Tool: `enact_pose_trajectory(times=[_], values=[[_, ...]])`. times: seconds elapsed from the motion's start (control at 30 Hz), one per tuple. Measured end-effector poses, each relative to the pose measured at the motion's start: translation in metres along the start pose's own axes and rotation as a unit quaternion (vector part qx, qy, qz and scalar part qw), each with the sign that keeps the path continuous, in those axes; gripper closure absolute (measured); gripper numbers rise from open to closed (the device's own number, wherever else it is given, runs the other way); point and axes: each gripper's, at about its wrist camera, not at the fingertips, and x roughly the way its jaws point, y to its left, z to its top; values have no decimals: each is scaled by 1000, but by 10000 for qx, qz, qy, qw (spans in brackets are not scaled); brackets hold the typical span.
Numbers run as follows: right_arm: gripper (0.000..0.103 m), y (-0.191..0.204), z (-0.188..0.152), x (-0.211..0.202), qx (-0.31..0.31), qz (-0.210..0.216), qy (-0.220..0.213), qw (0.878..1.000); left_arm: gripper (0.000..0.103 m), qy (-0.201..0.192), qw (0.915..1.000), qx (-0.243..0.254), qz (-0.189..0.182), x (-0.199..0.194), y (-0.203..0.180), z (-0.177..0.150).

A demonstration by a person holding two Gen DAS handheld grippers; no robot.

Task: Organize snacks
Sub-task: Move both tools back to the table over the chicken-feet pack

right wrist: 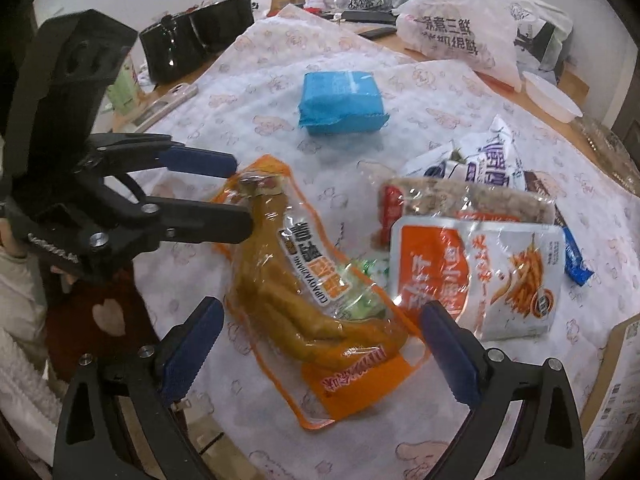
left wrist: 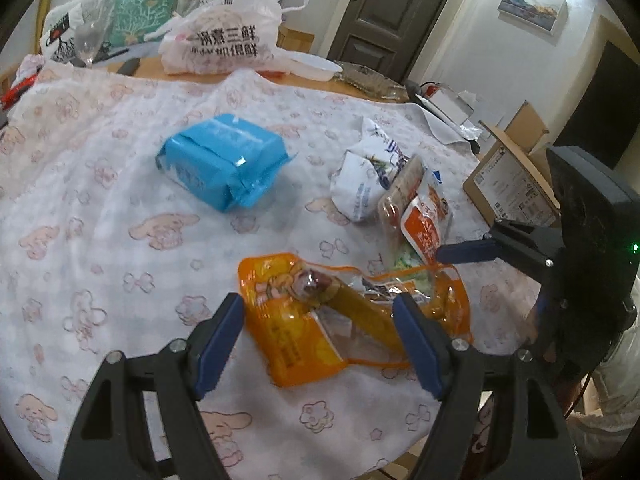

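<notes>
An orange see-through packet of yellow chicken feet (left wrist: 320,320) (right wrist: 304,280) lies flat on the cartoon-print cloth (left wrist: 100,200). My left gripper (left wrist: 318,302) (right wrist: 240,194) is open, one finger on each side of one end of the packet. My right gripper (right wrist: 320,312) is open too and straddles the opposite end; one of its blue fingers (left wrist: 468,250) reaches in from the right. A blue wrapped pack (left wrist: 222,162) (right wrist: 342,102) lies further back. To the right is a pile: a white-and-blue bag (left wrist: 366,176) (right wrist: 480,156), a brown snack pack (right wrist: 460,200) and an orange-and-white pouch (left wrist: 426,228) (right wrist: 480,276).
A white carrier bag with black print (left wrist: 224,40) (right wrist: 460,28) and a white plastic bowl (right wrist: 550,96) sit at the back of the table. An open cardboard box (left wrist: 512,184) stands off the right edge. A black pot (right wrist: 196,40) and a glass (left wrist: 86,40) are at the far side.
</notes>
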Motion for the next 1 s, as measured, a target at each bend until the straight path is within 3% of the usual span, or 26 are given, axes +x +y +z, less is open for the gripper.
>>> enact_pose_trajectory(times=[0.23, 0.33, 0.53, 0.8, 1.0], values=[[8, 14, -9, 2, -366, 138, 401, 9984, 30, 28, 9999, -54, -125, 5, 1, 0], [18, 17, -6, 4, -516, 41, 414, 9978, 30, 6, 9998, -61, -164, 6, 2, 2], [28, 28, -1, 7, -871, 1, 507, 9949, 30, -5, 9995, -133, -272, 6, 6, 4], [38, 26, -3, 3, -648, -8, 419, 9970, 26, 22, 9989, -242, -402, 7, 6, 6], [38, 8, -4, -3, -87, 456, 167, 9988, 25, -59, 9981, -499, -364, 0, 16, 9]])
